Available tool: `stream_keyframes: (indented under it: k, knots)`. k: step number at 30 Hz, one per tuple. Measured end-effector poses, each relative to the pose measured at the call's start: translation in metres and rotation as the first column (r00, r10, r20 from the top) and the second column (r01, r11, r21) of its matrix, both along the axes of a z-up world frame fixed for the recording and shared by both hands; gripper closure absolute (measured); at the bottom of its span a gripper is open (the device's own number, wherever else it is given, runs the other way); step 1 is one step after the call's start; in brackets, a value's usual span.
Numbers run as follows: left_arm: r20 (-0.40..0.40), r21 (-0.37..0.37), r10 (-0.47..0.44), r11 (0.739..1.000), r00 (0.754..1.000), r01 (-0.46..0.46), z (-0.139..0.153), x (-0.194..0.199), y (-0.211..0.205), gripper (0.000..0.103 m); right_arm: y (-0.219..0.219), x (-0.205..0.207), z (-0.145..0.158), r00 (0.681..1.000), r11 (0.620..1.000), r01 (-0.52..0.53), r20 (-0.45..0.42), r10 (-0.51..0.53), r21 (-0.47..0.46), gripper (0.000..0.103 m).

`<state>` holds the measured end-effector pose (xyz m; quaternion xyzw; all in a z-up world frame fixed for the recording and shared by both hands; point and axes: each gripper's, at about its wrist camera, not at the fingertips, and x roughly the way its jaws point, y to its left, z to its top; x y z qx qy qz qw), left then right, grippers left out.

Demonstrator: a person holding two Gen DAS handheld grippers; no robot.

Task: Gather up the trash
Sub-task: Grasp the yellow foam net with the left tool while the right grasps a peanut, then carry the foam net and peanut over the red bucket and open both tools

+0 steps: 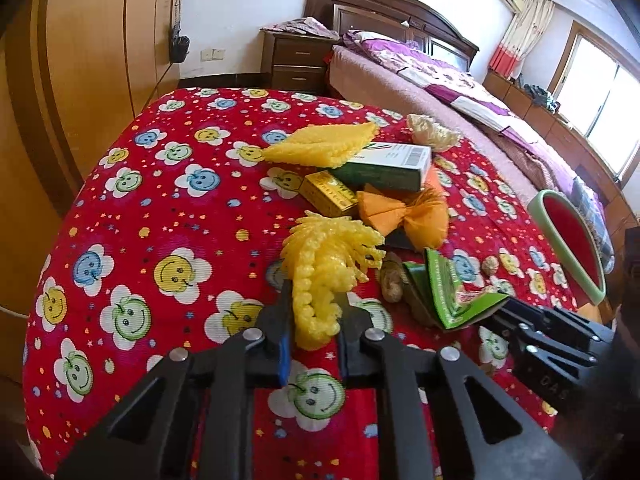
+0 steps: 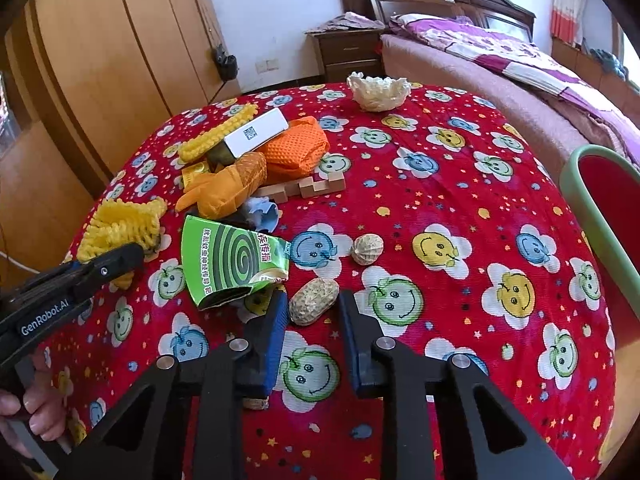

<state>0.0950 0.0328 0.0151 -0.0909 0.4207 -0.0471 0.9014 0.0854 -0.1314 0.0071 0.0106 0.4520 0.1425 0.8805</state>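
On the left, the left tool (image 1: 312, 320) is clamped on a yellow foam fruit net (image 1: 324, 268), its pads pinching the net's near end. The net is light, soft and springy, so a firm pinch on the bunched stem should carry it. Just right of it on the red patterned counter (image 2: 460, 184) lies a torn green mosquito-coil box (image 2: 230, 262), thin card that will likely crumple; its open edge offers a hold. Further right, the right tool (image 2: 313, 312) stands narrowly open around a peanut shell (image 2: 313, 301), not visibly gripping it. The shell looks brittle; squeeze gently across its middle.
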Motion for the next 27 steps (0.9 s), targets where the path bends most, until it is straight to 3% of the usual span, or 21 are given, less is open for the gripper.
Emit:
stream_keyframes:
  k: [14,27]
  knots:
    - [0.049,-0.075,-0.074,0.994,0.996,0.078,0.038,-0.02,-0.024,0.088,-0.042,-0.025,0.041,0.994,0.995,0.063,0.085,-0.07,0.079,0.077]
    - [0.097,-0.079,-0.228,0.969,0.969,0.236,0.073,-0.014,-0.088,0.088,-0.108,-0.038,0.08,0.963,0.978,0.186,0.18,-0.201,0.096,0.077]
